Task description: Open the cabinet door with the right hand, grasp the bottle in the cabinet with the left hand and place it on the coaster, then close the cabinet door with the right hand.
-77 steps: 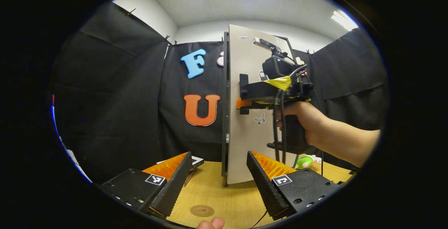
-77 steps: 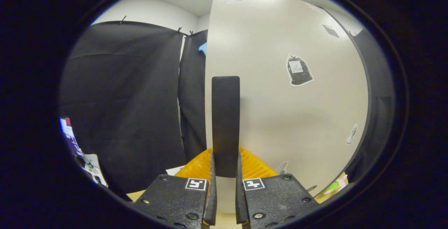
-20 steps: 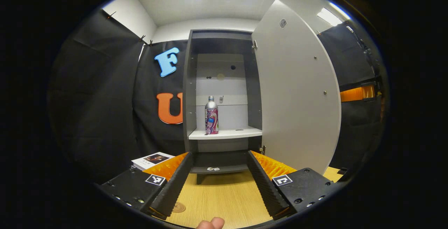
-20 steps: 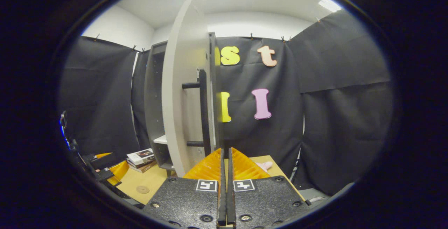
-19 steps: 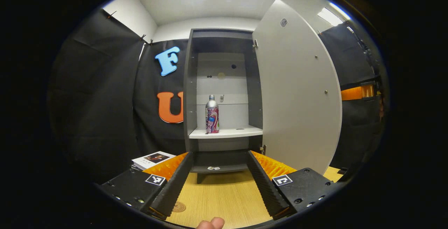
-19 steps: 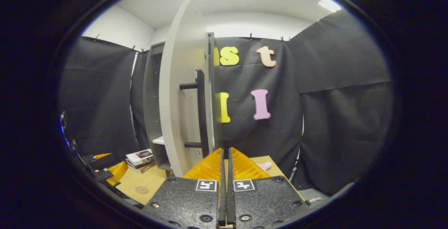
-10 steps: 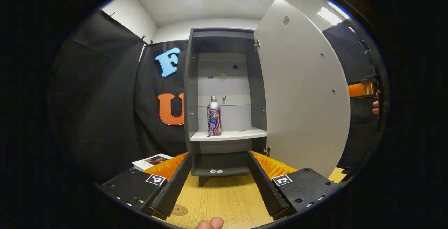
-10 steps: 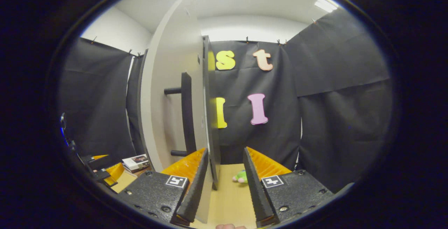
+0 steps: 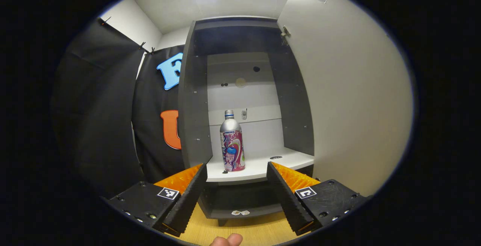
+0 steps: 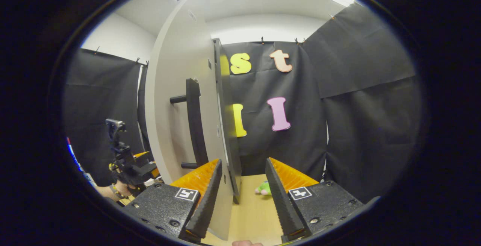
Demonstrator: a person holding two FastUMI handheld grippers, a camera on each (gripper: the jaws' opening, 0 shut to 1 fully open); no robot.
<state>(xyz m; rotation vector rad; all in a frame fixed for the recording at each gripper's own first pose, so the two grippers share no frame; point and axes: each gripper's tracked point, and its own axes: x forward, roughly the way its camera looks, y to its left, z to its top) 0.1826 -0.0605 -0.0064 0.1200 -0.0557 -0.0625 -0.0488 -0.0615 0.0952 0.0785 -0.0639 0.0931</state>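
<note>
Two grippers work a tall cabinet [image 9: 195,99] at this moment of the task. Nearest the camera in the left gripper view, the left gripper [image 9: 236,197] hangs with its fingers spread wide and nothing between them, aimed at the cabinet's white shelf [image 9: 259,167]. On that shelf, just beyond the finger ends, the bottle [image 9: 232,142] stands upright toward the shelf's left side, clear of the cabinet's walls. It looks like a slim metal bottle with a glossy printed wrap and a screw cap: stiff, probably light, and likely slick, so a grip across the straight middle of its body, below the tapering shoulder, seems safest; a pinch at the neck could let it swing or slip. Tall and narrow, it could tip if nudged by one finger first. To the right of the cabinet, the door [image 9: 349,99] stands swung wide open. In the right gripper view, the right gripper [image 10: 238,197] is also spread, its fingers straddling the door's front edge without visibly pressing it, the door's black handle [image 10: 193,125] just beyond, and the left gripper farther off at left.
</note>
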